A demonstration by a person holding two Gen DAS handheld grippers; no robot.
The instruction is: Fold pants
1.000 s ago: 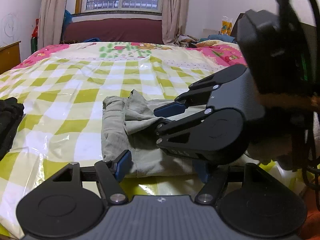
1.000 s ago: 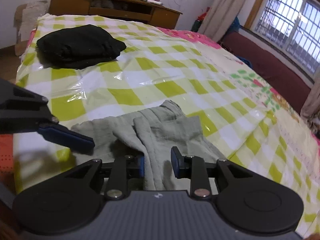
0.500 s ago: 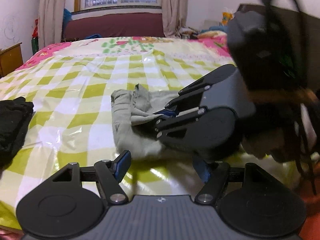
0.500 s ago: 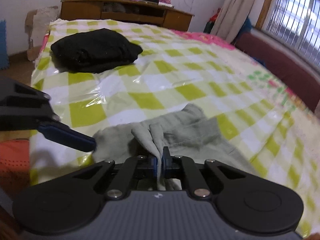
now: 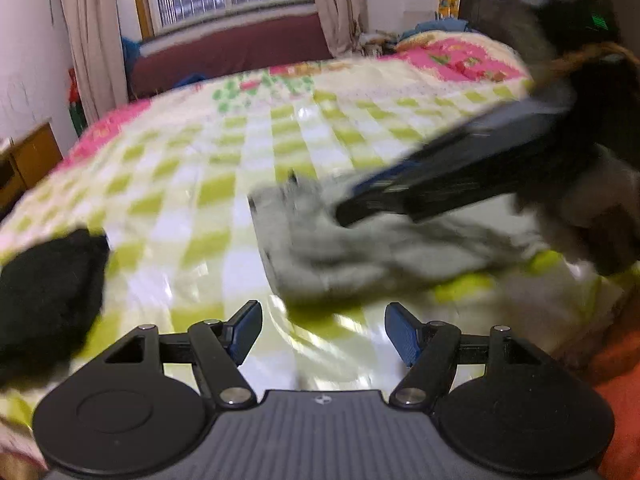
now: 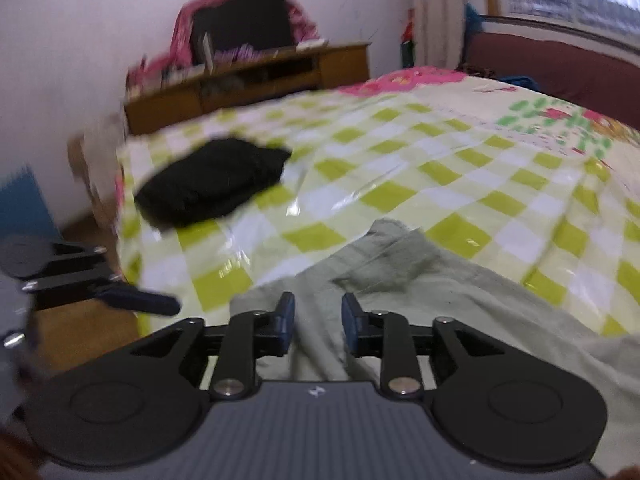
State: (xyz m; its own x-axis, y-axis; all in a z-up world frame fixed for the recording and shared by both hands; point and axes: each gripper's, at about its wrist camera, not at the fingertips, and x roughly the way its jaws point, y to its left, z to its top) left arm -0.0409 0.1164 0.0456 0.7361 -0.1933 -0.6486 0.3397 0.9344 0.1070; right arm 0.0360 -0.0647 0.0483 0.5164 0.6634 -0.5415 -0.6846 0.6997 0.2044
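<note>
The grey-green pants (image 6: 440, 280) lie bunched on the checked bed cover (image 6: 400, 196), near the front edge of the bed, with a folded black garment (image 6: 212, 180) well apart to the side. The right gripper (image 6: 317, 320) has its jaws partly apart, and a ridge of the cloth runs between them; the pads do not seem to press on it, so it holds nothing firmly. The left gripper (image 5: 322, 332) stands with its jaws wide and empty, just in front of the near edge of the pants (image 5: 360, 248).

The main risk, as it looks, is that the fold does not keep its shape. The cloth is soft and already wrinkled, so if the right gripper moves away while the ridge is between its pads, it may drag the top layer and open the fold. The cover looks glossy like plastic, so the whole bundle may also slide towards the edge when one gripper pushes it. Both views are blurred, so fine creases cannot be judged.
</note>
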